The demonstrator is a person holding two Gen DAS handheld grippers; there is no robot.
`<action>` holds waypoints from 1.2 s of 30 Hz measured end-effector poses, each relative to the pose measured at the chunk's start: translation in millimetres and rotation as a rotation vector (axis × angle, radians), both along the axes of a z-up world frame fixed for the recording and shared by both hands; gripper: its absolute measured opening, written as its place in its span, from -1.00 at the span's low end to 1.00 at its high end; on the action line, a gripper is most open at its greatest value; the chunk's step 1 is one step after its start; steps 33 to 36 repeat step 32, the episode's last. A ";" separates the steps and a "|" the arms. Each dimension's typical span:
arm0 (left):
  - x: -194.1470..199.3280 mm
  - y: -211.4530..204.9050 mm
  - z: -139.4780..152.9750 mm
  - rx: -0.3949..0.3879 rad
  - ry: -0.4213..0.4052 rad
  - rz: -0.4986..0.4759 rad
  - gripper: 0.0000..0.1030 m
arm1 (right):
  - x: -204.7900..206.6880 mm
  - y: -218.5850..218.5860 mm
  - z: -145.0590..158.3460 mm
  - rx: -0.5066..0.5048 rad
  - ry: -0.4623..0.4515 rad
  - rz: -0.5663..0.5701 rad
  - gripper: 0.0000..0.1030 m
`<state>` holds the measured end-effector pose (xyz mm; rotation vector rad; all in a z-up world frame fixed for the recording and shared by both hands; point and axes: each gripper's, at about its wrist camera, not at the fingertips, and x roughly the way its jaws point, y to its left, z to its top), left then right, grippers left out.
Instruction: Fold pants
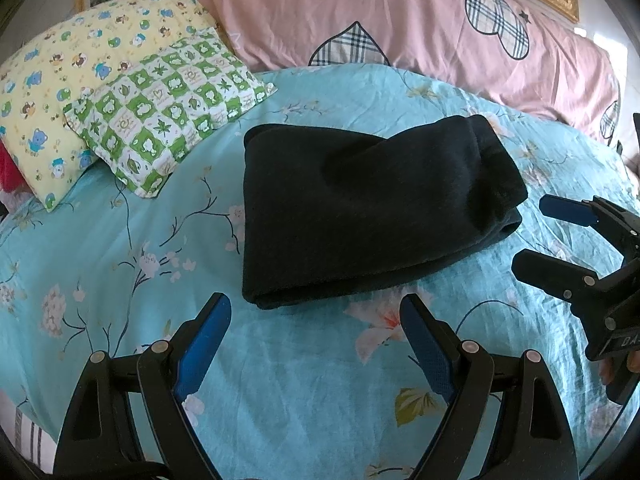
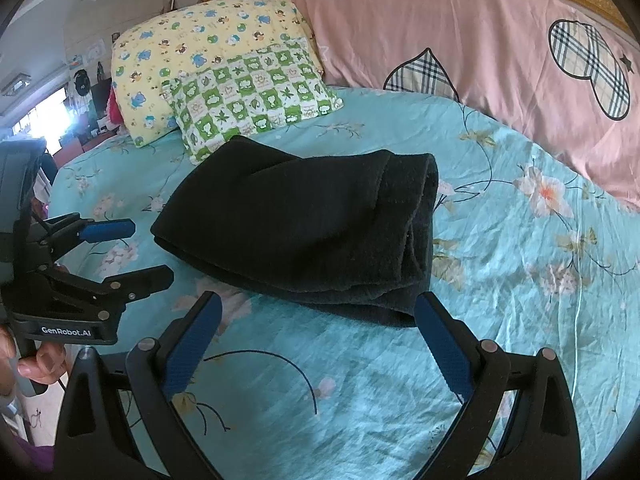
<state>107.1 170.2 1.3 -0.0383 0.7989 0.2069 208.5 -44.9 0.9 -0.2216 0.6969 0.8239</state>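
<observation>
both tongs [image 1: 316, 312] [image 2: 318, 312] released; folded black pants [image 1: 360, 208] hide their inner layers.

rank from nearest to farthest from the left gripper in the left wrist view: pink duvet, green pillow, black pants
From the left gripper:
1. Black pants, folded on the sheet just ahead of the open fingers.
2. Green pillow, farther back on the left, leaning on the yellow pillow.
3. Pink duvet, at the back along the headboard.
</observation>
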 end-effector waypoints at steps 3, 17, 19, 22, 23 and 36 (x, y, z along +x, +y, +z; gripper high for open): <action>-0.6 -0.9 1.6 0.012 -0.013 0.004 0.69 | -0.1 -0.2 0.5 0.002 0.000 0.000 0.88; 6.1 2.9 12.0 0.037 -0.043 0.027 0.69 | 4.0 0.2 4.6 0.003 -0.001 -0.012 0.89; 7.5 2.1 13.7 0.046 -0.052 0.029 0.69 | 6.0 -1.7 4.5 0.012 0.005 -0.019 0.89; 11.2 0.7 14.9 0.052 -0.054 0.029 0.69 | 8.2 -4.4 3.8 0.020 0.011 -0.031 0.89; 13.0 0.4 14.8 0.051 -0.050 0.030 0.69 | 8.6 -4.9 3.5 0.020 0.012 -0.033 0.89; 20.2 -4.6 16.4 0.034 -0.041 0.027 0.69 | 11.2 -11.8 3.0 0.044 0.026 -0.069 0.89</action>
